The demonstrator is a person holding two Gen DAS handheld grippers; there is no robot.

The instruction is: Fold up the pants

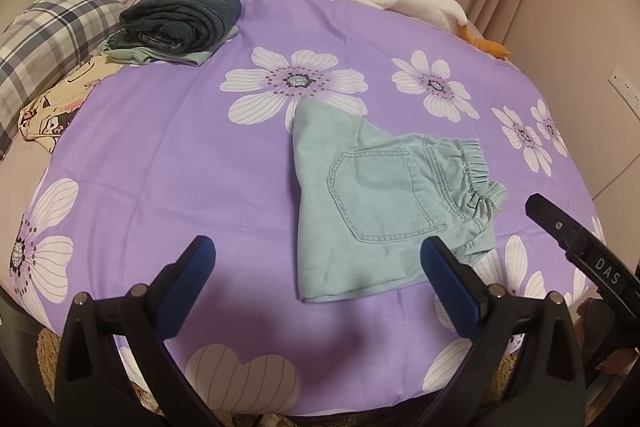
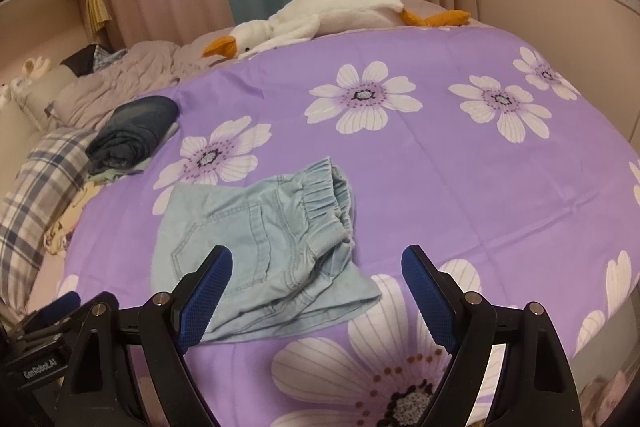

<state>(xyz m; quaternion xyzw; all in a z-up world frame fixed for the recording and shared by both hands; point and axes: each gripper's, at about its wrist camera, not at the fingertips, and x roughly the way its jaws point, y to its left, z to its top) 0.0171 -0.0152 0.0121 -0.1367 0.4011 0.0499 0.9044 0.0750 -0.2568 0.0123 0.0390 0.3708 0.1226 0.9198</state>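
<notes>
Pants [image 2: 260,251] lie folded on bed [image 2: 460,167], beyond both claws: left claw [image 1: 316,259] and right claw [image 2: 316,267] gape empty.

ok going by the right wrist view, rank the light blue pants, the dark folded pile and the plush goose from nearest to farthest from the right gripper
1. light blue pants: right by the right gripper, under its left finger.
2. dark folded pile: far left on the purple bedspread.
3. plush goose: along the bed's far edge.

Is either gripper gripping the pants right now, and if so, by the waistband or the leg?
Neither. The left gripper and right gripper both stand open above the bedspread, and the light green pants lie loose on it, gripped nowhere.
</notes>
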